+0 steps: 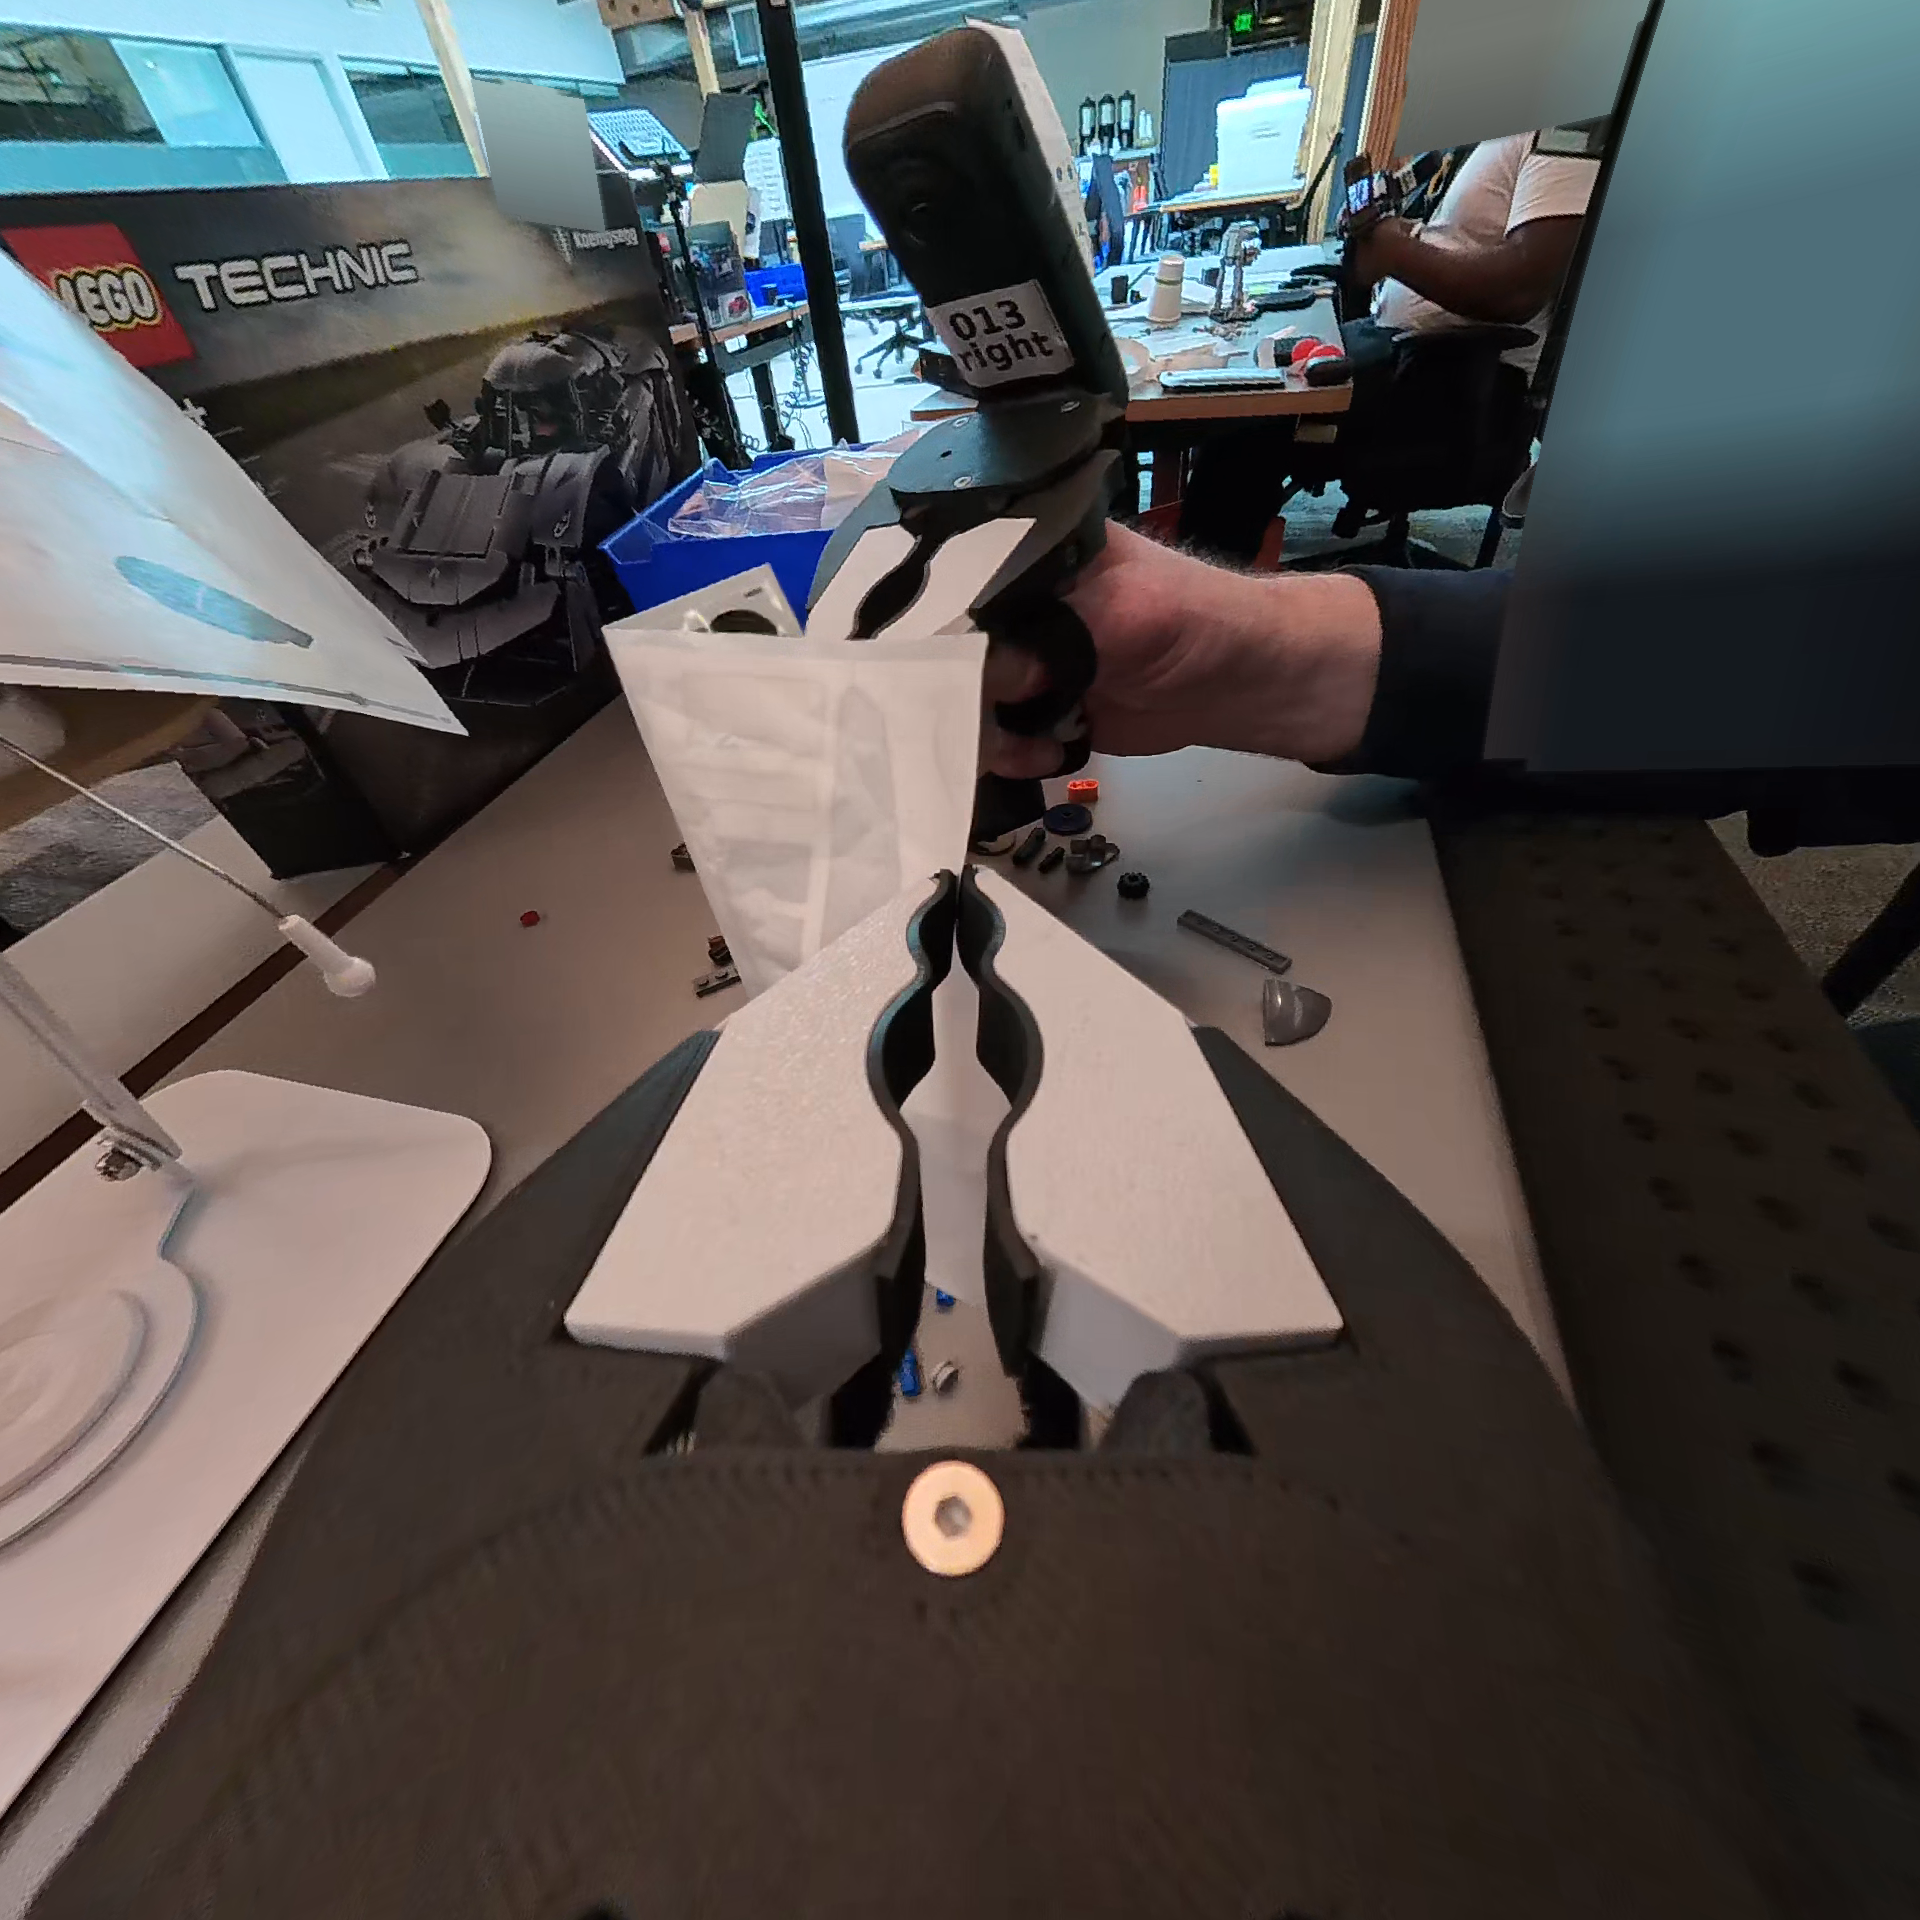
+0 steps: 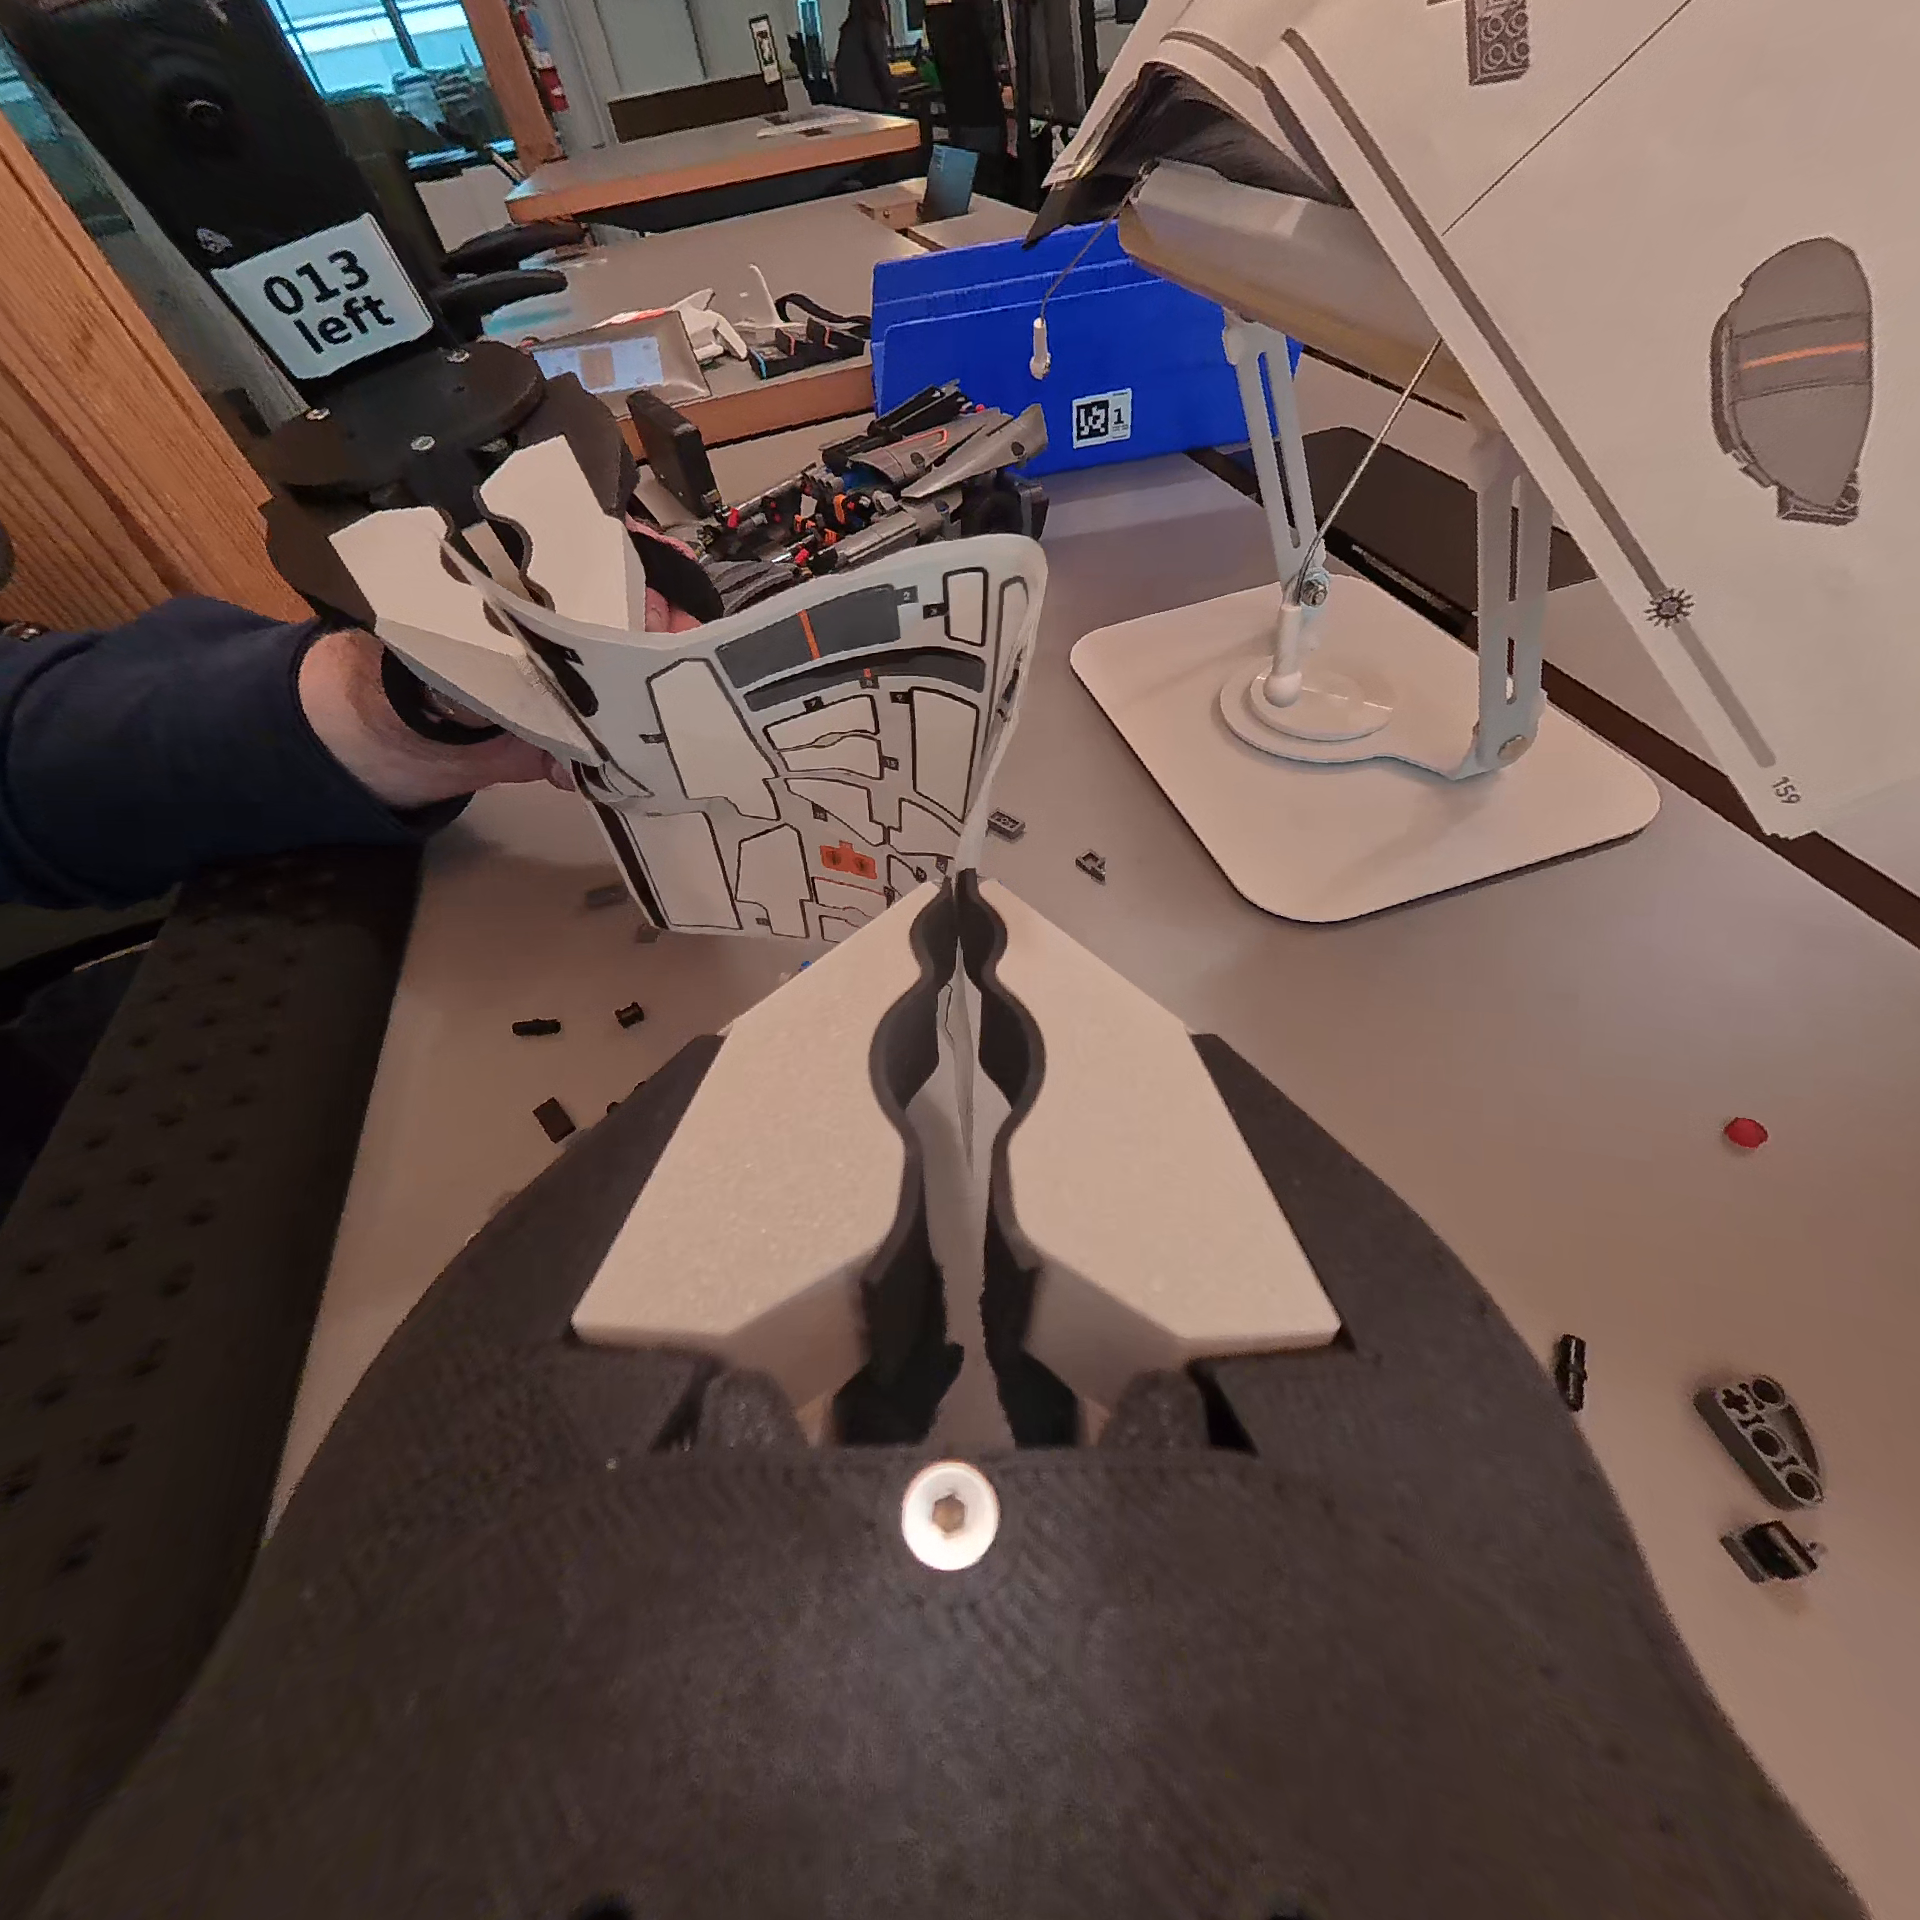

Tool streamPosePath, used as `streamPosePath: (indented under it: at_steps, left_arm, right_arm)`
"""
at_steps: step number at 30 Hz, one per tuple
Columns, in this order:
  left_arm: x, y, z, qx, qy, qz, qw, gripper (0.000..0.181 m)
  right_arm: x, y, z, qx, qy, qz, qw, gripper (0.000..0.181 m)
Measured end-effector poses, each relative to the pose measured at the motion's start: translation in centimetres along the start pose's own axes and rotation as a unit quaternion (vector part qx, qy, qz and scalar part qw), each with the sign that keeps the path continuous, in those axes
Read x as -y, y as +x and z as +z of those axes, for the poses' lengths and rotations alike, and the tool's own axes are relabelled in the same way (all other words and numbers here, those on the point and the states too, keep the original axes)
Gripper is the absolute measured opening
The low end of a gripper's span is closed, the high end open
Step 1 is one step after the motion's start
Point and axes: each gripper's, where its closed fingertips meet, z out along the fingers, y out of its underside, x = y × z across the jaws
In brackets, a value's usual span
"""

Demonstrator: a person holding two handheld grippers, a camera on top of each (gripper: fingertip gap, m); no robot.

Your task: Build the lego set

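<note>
A white sticker sheet (image 2: pixel 831 727) with black-outlined decals is held in the air between both grippers and bends between them. My right gripper (image 2: pixel 956 894) is shut on its near edge. My left gripper (image 2: pixel 561 665) shows at the upper left, shut on the opposite edge. In the left wrist view I see the sheet's blank back (image 1: pixel 800 769), with my left gripper (image 1: pixel 956 883) shut on its lower edge and my right gripper (image 1: pixel 904 613) behind its top edge. A partly built dark Lego car (image 2: pixel 862 488) stands behind the sheet.
An open instruction booklet (image 2: pixel 1662 312) rests on a white stand (image 2: pixel 1351 727) at the right. A blue bin (image 2: pixel 1039 343) stands behind. Small loose parts (image 1: pixel 1081 842) and a grey beam (image 2: pixel 1766 1444) lie on the table. The set's box (image 1: pixel 416 416) stands at the back left. One gripper's finger ends stand about 8 centimeters off the other's. The grey beam (image 2: pixel 1766 1444) lies some 20 centimeters from my right tips, 30 centimeters from my left tips.
</note>
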Motion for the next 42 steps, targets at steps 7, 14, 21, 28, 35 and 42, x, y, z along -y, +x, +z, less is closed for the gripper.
streamPosePath:
  at_steps: [7, 14, 21, 28, 35, 42]
  left_arm:
    - [0.2, -0.5, -0.3, 0.008, 0.008, -0.009, 1.000, 0.000]
    - [0.2, -1.2, -0.6, 0.016, 0.014, -0.027, 0.999, 0.000]
    - [0.2, -2.0, -0.9, 0.025, 0.022, -0.048, 0.998, 0.000]
    - [0.0, -3.2, -1.5, 0.042, 0.030, -0.072, 0.996, 0.000]
    - [-0.7, -6.0, -2.8, 0.092, 0.034, -0.122, 0.988, 0.000]
    - [-2.3, -9.1, -4.6, 0.148, 0.029, -0.172, 0.974, 0.000]
  right_arm:
    - [0.1, 0.0, -0.1, -0.001, 0.003, -0.002, 1.000, 0.000]
    - [0.1, 0.0, -0.1, 0.000, 0.001, -0.002, 1.000, 0.000]
    - [0.2, 0.0, -0.2, 0.000, 0.003, -0.002, 1.000, 0.000]
    - [0.1, 0.0, -0.1, 0.001, -0.001, -0.001, 1.000, 0.000]
    - [-0.3, 0.4, 0.2, -0.006, -0.006, 0.006, 1.000, 0.001]
    - [-0.5, 0.5, 0.3, -0.012, -0.013, 0.004, 1.000, 0.005]
